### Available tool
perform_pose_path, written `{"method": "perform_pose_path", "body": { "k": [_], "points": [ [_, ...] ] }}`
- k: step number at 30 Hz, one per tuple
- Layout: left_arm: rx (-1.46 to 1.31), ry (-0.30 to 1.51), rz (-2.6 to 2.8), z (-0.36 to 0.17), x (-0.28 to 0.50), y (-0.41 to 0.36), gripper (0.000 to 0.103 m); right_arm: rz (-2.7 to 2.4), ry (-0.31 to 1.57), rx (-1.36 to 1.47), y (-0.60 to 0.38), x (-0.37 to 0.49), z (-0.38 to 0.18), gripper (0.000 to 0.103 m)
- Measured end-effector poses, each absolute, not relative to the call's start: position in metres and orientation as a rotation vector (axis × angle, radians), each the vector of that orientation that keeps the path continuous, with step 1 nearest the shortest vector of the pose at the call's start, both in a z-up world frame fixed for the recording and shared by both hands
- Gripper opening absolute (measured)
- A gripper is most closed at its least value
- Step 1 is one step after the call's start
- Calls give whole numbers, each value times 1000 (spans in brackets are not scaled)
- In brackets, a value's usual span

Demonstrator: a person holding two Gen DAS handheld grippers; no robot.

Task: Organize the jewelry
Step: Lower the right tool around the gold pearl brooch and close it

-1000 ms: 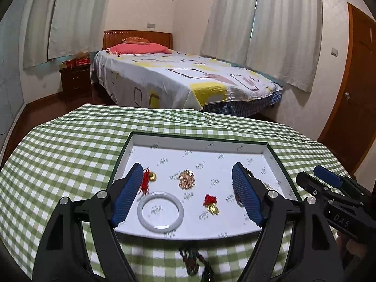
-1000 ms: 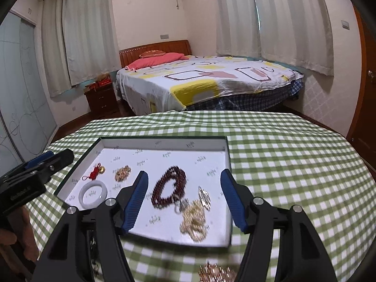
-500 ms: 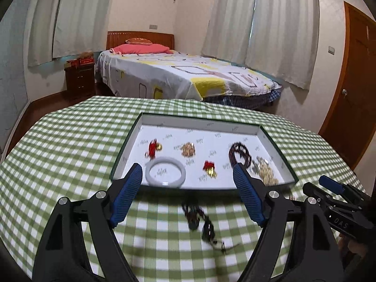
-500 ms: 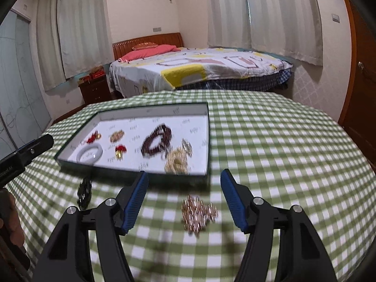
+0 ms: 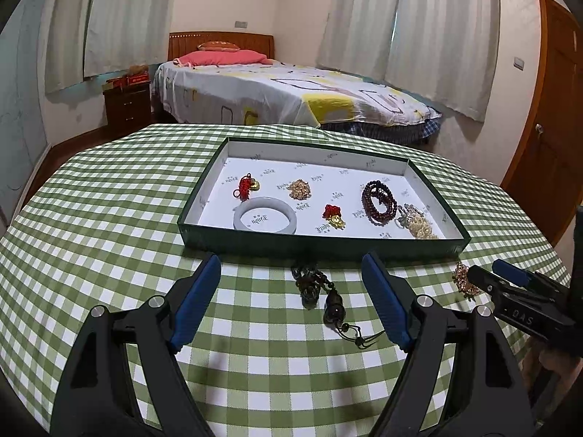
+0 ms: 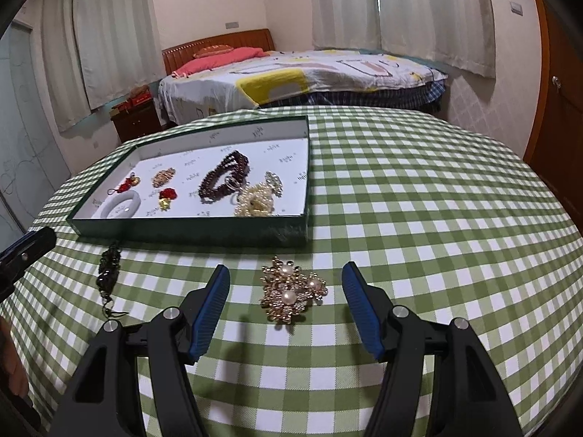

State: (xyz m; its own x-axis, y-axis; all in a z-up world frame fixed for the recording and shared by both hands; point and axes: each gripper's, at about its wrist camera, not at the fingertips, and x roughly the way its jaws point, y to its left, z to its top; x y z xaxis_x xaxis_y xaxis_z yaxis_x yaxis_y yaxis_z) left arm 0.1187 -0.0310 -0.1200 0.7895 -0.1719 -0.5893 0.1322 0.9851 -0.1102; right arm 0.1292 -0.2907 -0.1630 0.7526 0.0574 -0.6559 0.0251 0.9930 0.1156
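A dark green tray (image 5: 320, 244) (image 6: 189, 231) with white lining holds a white bangle (image 5: 265, 215), red-and-gold charms (image 5: 333, 215), a gold piece, a dark red bead bracelet (image 5: 379, 198) (image 6: 224, 176) and pearls (image 6: 255, 200). A dark beaded pendant (image 5: 320, 291) (image 6: 108, 273) lies on the cloth in front of the tray. A gold pearl brooch (image 6: 291, 291) (image 5: 463, 278) lies there too. My left gripper (image 5: 291, 291) is open around the pendant. My right gripper (image 6: 286, 298) is open around the brooch.
The table wears a green-and-white checked cloth (image 6: 419, 218). Behind it stand a bed (image 5: 291, 91), a dark nightstand (image 5: 127, 107) and a wooden door (image 5: 546, 127). My right gripper's tip shows at the left wrist view's right edge (image 5: 510, 280).
Both grippers pulled back from over the tray and lowered toward the cloth. The pendant and the brooch now lie between the open fingers. Nothing was grasped.
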Motion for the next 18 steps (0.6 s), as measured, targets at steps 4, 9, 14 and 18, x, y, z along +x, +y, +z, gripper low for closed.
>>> {"method": "perform_pose_path", "body": {
  "k": [4, 9, 14, 18],
  "points": [
    [-61, 645, -166, -122, 121, -33, 78, 11, 739, 123, -292, 134, -167, 63],
    [-58, 659, -166, -126, 123, -35, 78, 6, 767, 118, -292, 141, -172, 63],
    [-56, 682, -164, -134, 126, -36, 78, 3, 791, 124, -293, 145, -175, 63],
    [-54, 697, -165, -137, 127, -38, 78, 6, 818, 134, -295, 147, -178, 63]
  ]
}}
